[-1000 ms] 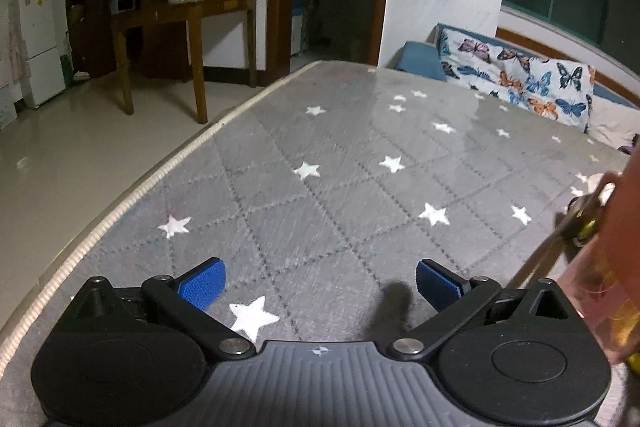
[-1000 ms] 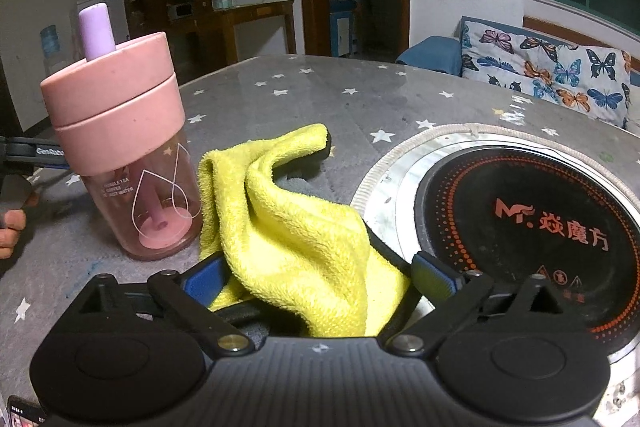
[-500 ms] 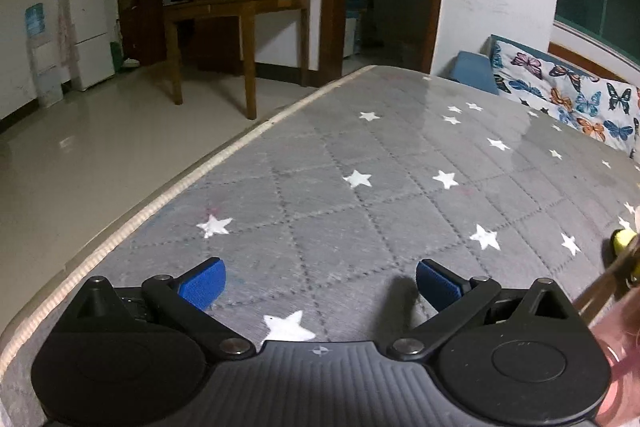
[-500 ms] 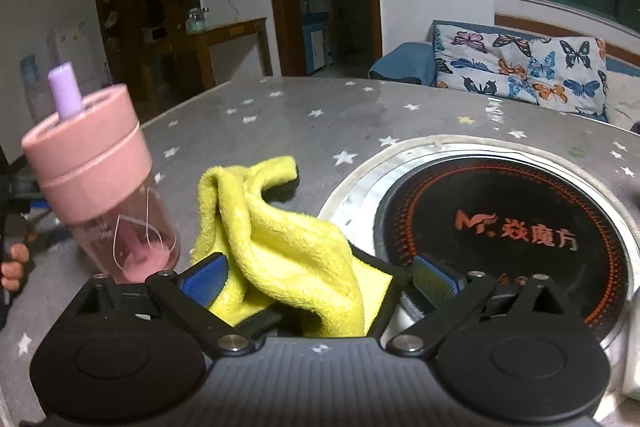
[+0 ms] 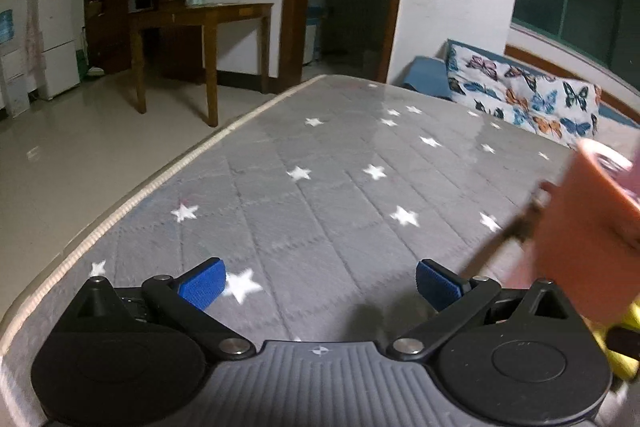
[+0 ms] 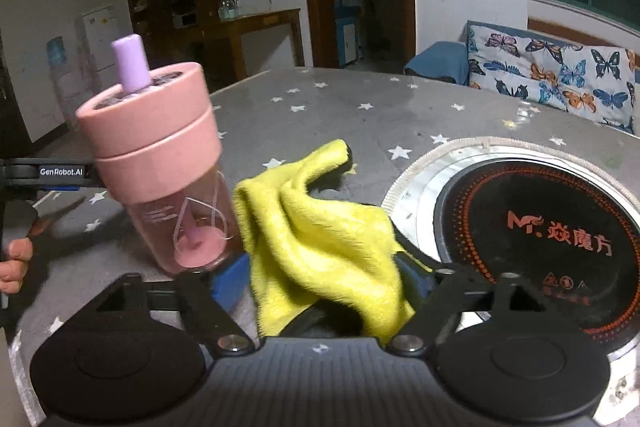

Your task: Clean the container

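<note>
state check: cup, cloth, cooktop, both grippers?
pink cup: upright, lid on, straw in, nothing gripping it
yellow cloth: bunched between the right gripper's pads
cooktop: bare, nothing on it
right gripper: jaws just closing around the cloth
left gripper: open, empty

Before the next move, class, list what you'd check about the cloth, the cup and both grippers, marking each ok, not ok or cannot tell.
1. Yellow cloth between the jaws of the right gripper, which have just been closing: ok.
2. Pads pressing firmly on cloth: cannot tell.
3. Left gripper open, empty: ok.
4. Pink cup close beside cloth: ok.
5. Cup held steady for wiping: not ok, no gripper holds it.
</note>
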### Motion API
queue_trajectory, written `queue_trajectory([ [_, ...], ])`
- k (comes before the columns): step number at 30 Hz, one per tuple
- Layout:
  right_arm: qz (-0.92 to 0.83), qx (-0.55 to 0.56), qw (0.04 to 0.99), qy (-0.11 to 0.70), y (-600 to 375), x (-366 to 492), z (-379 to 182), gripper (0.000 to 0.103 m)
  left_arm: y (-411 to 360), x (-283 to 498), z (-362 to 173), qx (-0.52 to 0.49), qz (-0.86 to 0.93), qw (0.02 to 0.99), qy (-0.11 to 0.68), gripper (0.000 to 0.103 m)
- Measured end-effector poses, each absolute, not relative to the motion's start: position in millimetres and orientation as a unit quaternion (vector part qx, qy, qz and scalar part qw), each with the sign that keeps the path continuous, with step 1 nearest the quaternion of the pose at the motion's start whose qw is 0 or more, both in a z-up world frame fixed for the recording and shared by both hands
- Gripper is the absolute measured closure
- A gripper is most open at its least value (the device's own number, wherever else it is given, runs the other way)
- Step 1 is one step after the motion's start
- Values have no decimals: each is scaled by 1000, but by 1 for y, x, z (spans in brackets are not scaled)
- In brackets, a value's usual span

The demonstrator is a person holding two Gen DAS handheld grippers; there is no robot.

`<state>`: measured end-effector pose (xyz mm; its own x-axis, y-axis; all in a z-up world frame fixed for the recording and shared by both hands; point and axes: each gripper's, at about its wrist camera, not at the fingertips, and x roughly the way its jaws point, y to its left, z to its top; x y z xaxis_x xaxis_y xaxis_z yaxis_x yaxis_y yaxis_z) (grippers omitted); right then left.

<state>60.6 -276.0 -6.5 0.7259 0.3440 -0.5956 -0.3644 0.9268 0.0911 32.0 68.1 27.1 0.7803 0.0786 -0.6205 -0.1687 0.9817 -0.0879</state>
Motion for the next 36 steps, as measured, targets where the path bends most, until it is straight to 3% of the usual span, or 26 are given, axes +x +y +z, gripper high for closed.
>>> queue_trajectory([
  [19,158,10,938,309,-284,5,12,1,16,-16,48,-55,20,941,334,0],
  [36,137,44,937,317,-289,-16,13,0,0,-38,49,-53,7,939,340,0],
])
